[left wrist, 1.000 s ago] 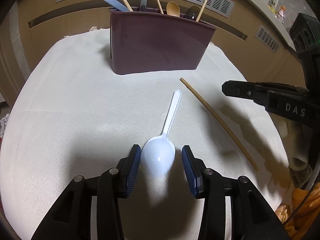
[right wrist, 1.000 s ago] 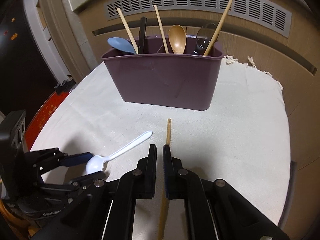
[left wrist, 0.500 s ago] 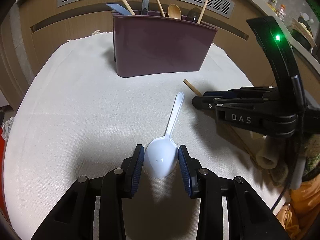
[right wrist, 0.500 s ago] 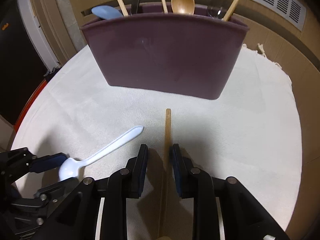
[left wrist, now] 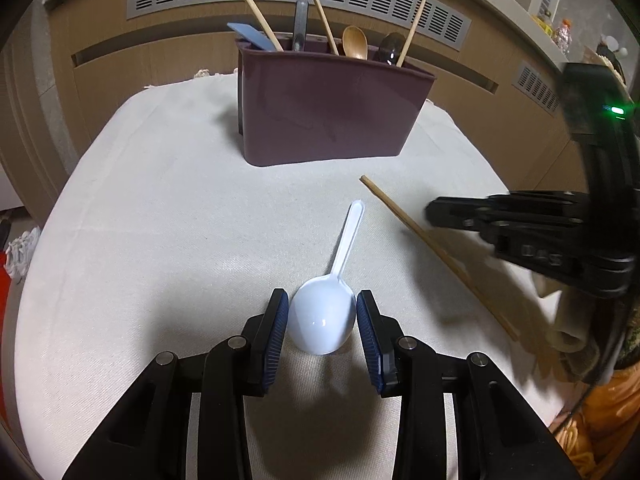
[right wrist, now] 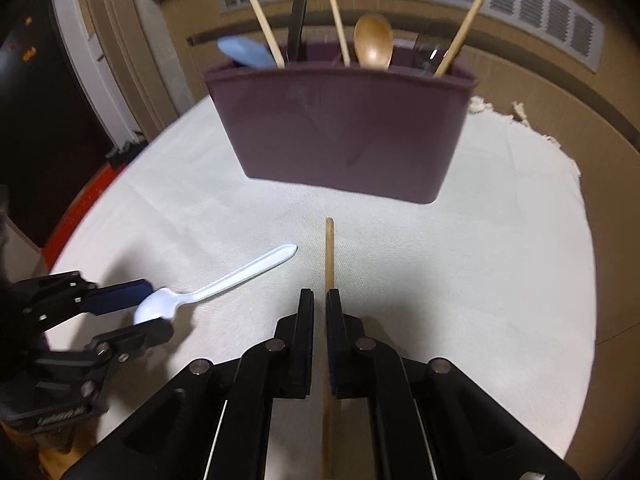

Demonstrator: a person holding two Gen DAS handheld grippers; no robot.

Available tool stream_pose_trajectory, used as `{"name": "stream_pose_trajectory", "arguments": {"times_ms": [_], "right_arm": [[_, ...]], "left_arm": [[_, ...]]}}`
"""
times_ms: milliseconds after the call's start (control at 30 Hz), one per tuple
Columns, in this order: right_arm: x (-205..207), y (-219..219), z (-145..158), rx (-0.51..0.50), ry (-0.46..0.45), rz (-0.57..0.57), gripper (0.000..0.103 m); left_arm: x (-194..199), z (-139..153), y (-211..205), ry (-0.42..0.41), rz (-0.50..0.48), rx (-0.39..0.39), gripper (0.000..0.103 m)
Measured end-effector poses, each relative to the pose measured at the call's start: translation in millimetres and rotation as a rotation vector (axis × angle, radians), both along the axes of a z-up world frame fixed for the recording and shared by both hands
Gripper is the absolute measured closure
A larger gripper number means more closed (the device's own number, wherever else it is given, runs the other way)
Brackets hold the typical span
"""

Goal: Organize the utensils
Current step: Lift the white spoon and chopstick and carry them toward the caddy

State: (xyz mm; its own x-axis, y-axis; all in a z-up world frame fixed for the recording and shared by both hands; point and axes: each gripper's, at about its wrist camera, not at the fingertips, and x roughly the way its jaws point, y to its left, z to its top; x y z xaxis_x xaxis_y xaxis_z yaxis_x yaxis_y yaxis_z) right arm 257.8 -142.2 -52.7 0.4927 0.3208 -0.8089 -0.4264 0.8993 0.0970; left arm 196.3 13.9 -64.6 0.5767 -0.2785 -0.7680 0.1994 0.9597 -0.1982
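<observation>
White cloth [left wrist: 160, 240] covered the table; near its far edge stood a maroon holder [left wrist: 332, 112]. At the near edge, the left gripper [left wrist: 322, 320] straddled a white spoon [left wrist: 324, 322], jaws parted, while the right gripper [right wrist: 320, 312] clamped a wooden chopstick [right wrist: 329, 256]

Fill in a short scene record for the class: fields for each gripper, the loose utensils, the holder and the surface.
left gripper: jaws apart, flanking the bowl of the white plastic spoon
right gripper: jaws closed on the wooden chopstick
spoon handle: points toward the holder
utensil holder: maroon, upright, holding chopsticks, a wooden spoon and a blue utensil
surface: white cloth
left to stow: spoon and chopstick
</observation>
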Motion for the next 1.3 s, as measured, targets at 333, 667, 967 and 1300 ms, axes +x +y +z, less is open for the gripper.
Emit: {"name": "stream_pose_trajectory", "arguments": {"times_ms": [333, 667, 967, 1300], "right_arm": [[-24, -19, 21, 0.002, -0.059, -0.003, 0.097], [-25, -32, -4, 0.023, 0.004, -0.024, 0.088], [-15, -22, -5, -0.007, -0.01, -0.015, 0.086], [7, 13, -9, -0.049, -0.02, 0.072, 0.081]], "left_arm": [[-8, 0, -20, 0.072, -0.107, 0.053, 0.066], [57, -5, -41, 0.129, -0.155, 0.137, 0.066], [90, -15, -71, 0.065, -0.225, 0.218, 0.091], [40, 43, 0, -0.145, -0.031, 0.029, 0.091]]}}
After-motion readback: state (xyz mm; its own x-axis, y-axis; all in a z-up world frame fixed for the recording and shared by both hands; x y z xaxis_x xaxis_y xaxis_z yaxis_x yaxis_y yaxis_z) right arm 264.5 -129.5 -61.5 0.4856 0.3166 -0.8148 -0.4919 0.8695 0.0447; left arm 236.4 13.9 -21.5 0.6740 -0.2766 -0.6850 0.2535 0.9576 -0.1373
